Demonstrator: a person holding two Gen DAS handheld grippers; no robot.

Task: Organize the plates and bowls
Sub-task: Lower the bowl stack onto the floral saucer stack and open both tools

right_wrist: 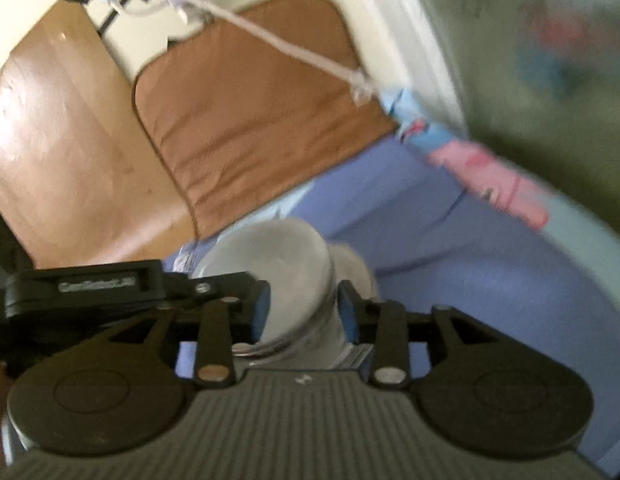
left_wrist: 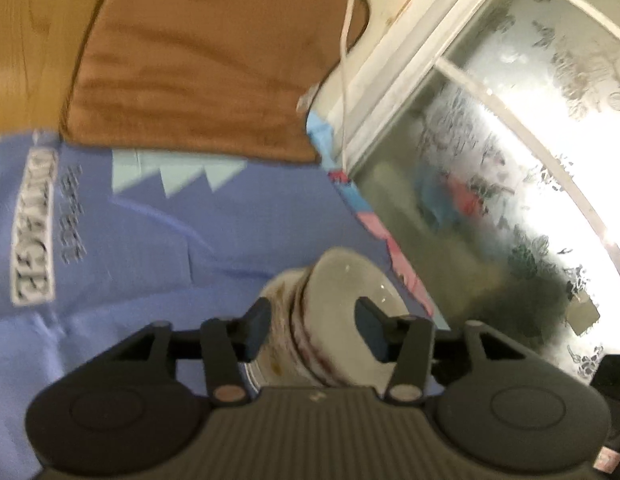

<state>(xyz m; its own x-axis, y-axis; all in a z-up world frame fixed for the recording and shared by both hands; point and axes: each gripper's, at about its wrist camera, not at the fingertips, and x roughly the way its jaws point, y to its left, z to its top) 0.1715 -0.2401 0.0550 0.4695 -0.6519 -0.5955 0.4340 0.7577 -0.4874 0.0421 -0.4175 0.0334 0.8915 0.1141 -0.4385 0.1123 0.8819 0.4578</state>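
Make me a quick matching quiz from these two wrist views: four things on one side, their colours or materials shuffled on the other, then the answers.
Things:
1. cloth
2. mat
3. cable
4. bowl in right gripper

Colours:
A. brown
B. shiny metal
C. blue-violet
D. white

Pairs: 1-C, 2-A, 3-D, 4-B

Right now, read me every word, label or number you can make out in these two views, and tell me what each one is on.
"DAMAGE", as best it reads through the blur: white patch on the blue cloth.
Dark lettering beside the patch: too blurred to read.
Embossed brand on the black clamp by the right gripper: too blurred to read.
The bowls carry no text.
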